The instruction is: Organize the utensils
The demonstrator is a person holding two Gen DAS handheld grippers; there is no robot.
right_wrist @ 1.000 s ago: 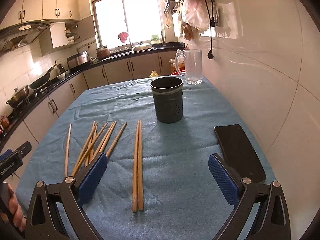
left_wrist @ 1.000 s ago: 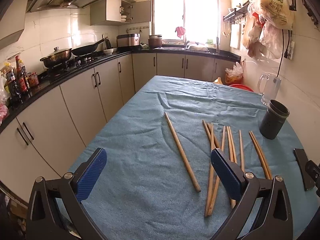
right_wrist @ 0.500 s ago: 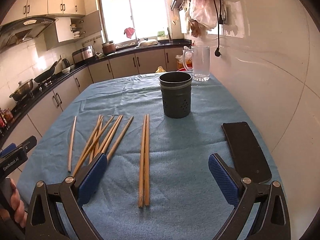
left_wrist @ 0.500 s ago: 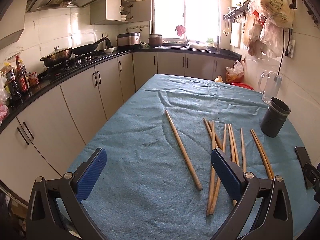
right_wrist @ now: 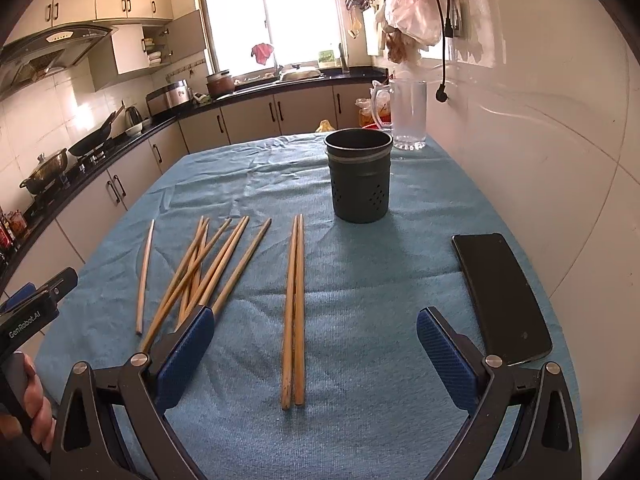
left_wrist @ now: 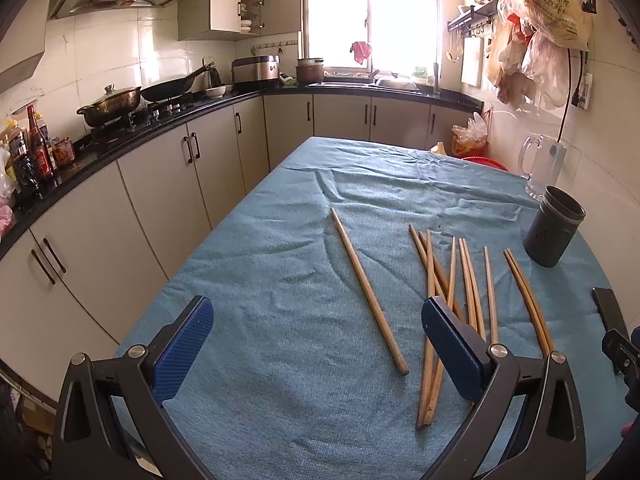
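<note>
On the blue cloth (right_wrist: 360,288) that covers the table, wooden chopsticks lie scattered in three groups: a single chopstick (left_wrist: 367,289) off to the left, a crossed heap (right_wrist: 208,268) of several in the middle, and a neat pair (right_wrist: 294,304) lying side by side to the right of the heap. Beyond the pair stands a dark perforated holder (right_wrist: 359,176), upright and with nothing seen inside it, and behind that, close to the wall, a clear glass mug (right_wrist: 406,116). A black phone (right_wrist: 500,296) lies flat near the right edge of the cloth. Both grippers hang above the near end of the table with nothing between their blue pads. The left gripper (left_wrist: 316,350) has its jaws spread wide, the single chopstick's near end lying on the cloth between the two fingers in its view. The right gripper (right_wrist: 314,354) is likewise spread wide, framing the near ends of the pair. At the lower left of the right wrist view, a hand (right_wrist: 38,404) grips the handle of the left tool.
</note>
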